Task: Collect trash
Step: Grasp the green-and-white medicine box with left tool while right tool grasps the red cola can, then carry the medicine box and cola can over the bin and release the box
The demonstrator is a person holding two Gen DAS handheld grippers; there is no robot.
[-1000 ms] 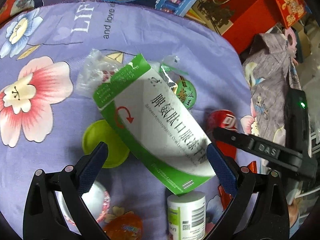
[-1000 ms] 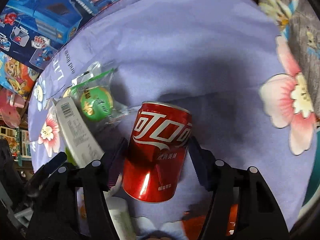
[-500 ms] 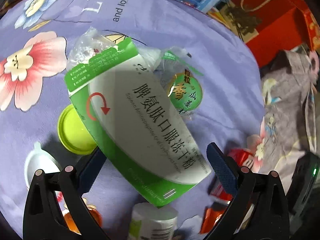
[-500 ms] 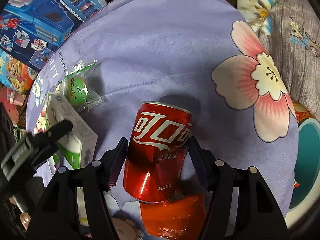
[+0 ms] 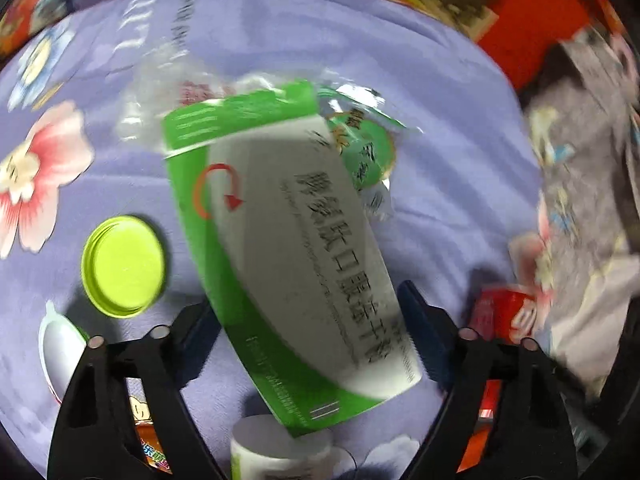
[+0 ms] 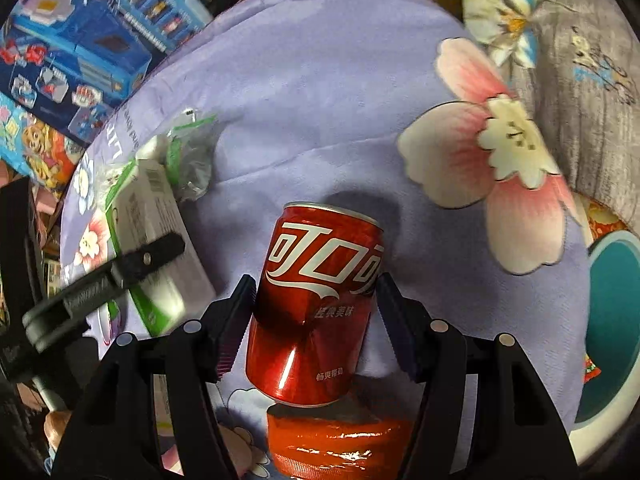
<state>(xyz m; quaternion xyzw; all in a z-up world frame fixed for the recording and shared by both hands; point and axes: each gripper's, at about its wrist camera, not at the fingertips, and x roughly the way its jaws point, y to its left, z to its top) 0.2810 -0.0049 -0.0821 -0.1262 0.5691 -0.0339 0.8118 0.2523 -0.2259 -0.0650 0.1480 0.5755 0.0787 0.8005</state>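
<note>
Left gripper (image 5: pixel 308 332): jaws closing around the green-and-white carton (image 5: pixel 288 256); pad contact cannot be told.
Carton: tilted above the purple floral cloth (image 5: pixel 440 128), near a yellow-green lid (image 5: pixel 123 266).
Right gripper (image 6: pixel 316 312): jaws clamped on the red cola can (image 6: pixel 316 304).
Can: held above the cloth.

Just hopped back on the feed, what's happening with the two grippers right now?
Trash pickup on a purple flowered cloth. The right gripper holds a dented red cola can, its jaws clamped on the can's sides. The left gripper is at a green and white cardboard box: its jaws are closing with the box between them, though blur hides whether they grip yet. A lime green round lid and a crumpled clear and green wrapper lie on the cloth.
</note>
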